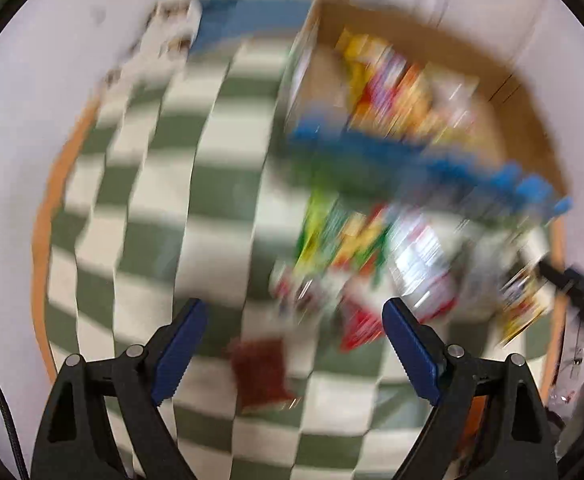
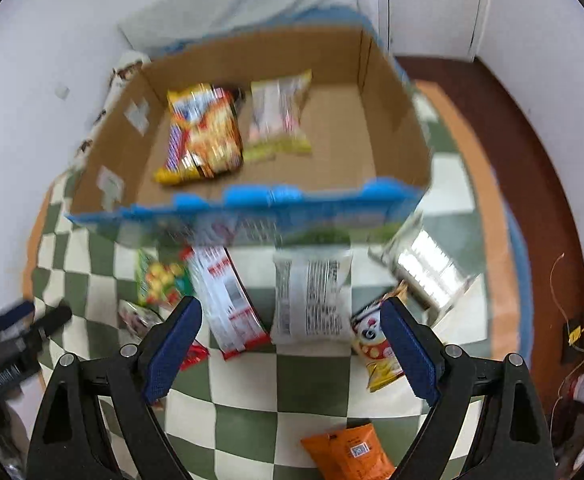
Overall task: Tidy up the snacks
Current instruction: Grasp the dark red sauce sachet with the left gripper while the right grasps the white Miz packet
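An open cardboard box (image 2: pixel 388 92) with a blue rim stands on a green-and-white checked cloth (image 2: pixel 251 392). Inside it lie an orange snack bag (image 2: pixel 207 128) and a pale packet (image 2: pixel 279 116). In front of the box lie several packets: a white one (image 2: pixel 312 296), a red-and-white one (image 2: pixel 227 300), a green fruit-print one (image 2: pixel 159 280), a panda-print one (image 2: pixel 376 344) and an orange one (image 2: pixel 348 452). My right gripper (image 2: pixel 292 320) hangs open above them, holding nothing. The left wrist view is badly blurred: my left gripper (image 1: pixel 296 320) is open and empty over the cloth, near a dark red packet (image 1: pixel 259 372) and the box (image 1: pixel 524 120).
A clear plastic packet (image 2: pixel 424 268) lies right of the box front. The cloth covers a table with an orange edge (image 2: pixel 480 184), against white walls. The left gripper shows at the left edge (image 2: pixel 19 340) of the right wrist view. Wires lie on the brown floor (image 2: pixel 572 320).
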A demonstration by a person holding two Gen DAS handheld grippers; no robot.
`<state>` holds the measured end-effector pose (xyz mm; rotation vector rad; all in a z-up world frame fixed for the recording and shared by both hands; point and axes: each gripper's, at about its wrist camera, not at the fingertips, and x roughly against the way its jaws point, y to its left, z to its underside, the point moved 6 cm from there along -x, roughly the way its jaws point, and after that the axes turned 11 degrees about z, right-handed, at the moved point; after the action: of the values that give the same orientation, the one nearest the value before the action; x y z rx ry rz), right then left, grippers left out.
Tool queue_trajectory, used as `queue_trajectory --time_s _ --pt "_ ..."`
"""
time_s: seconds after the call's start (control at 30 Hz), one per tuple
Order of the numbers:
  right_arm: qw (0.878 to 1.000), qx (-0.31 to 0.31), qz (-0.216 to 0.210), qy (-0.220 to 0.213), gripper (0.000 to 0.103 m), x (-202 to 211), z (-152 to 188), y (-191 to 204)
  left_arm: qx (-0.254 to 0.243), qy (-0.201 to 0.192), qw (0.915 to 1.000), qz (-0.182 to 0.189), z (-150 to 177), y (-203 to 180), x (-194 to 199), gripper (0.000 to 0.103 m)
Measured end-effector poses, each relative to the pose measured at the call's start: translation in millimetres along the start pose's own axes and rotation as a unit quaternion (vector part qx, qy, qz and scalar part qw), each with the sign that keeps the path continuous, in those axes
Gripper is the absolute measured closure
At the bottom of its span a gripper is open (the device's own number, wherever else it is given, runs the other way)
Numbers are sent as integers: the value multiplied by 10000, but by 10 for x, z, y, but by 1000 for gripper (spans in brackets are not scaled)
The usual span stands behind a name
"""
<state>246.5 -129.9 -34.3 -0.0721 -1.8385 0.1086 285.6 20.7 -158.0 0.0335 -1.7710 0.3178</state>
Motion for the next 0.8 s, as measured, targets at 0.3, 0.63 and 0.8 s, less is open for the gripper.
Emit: queue_trajectory --time_s 0.3,0.63,0.8 --pt "9980 123 307 535 10 -822 -18 93 911 1419 9856 145 684 531 -1061 13" --pt "9938 99 504 981 51 -1208 162 104 1318 1223 9830 361 728 604 -1211 50" --pt "9891 511 232 1361 52 -1074 698 198 788 1313 9871 477 869 187 -1217 49"
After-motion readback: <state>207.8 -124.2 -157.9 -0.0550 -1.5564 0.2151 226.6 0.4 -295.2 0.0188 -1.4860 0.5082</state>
